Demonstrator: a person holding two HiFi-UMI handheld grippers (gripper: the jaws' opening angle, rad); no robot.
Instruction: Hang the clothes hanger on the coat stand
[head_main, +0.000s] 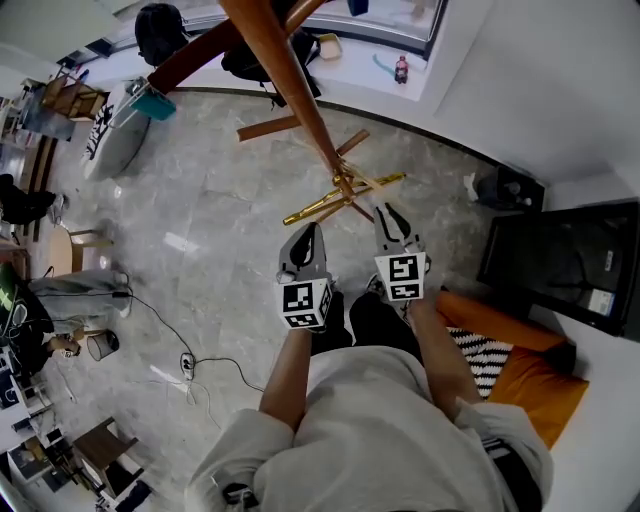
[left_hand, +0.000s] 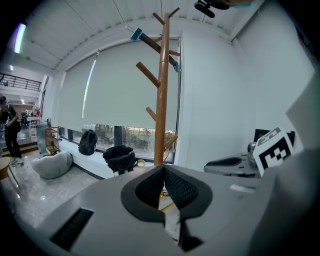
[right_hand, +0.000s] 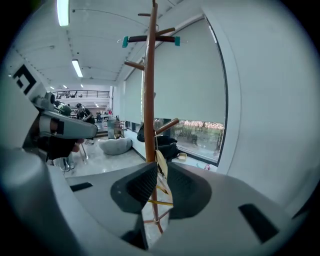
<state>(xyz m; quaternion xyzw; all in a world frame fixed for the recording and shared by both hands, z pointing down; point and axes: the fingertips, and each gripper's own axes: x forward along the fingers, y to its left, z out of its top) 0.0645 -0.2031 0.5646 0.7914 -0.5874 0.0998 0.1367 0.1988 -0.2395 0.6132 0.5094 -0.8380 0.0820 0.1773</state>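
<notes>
Hanger (head_main: 315, 208) hook indistinct, poss. behind stand (head_main: 290, 84)

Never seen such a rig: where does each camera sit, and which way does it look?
Head view: on the person's head, looking steeply down at the coat stand and floor; arms, torso, left gripper and right gripper show.
Left gripper view: on the left gripper, facing the coat stand along its jaws; right gripper at right.
Right gripper view: likewise, left gripper at left.
All share the coat stand.

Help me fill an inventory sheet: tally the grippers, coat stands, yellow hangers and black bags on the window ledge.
Grippers: 2 (left gripper, right gripper)
Coat stand: 1
Yellow hanger: 1
Black bags: 2
Total: 6
</notes>
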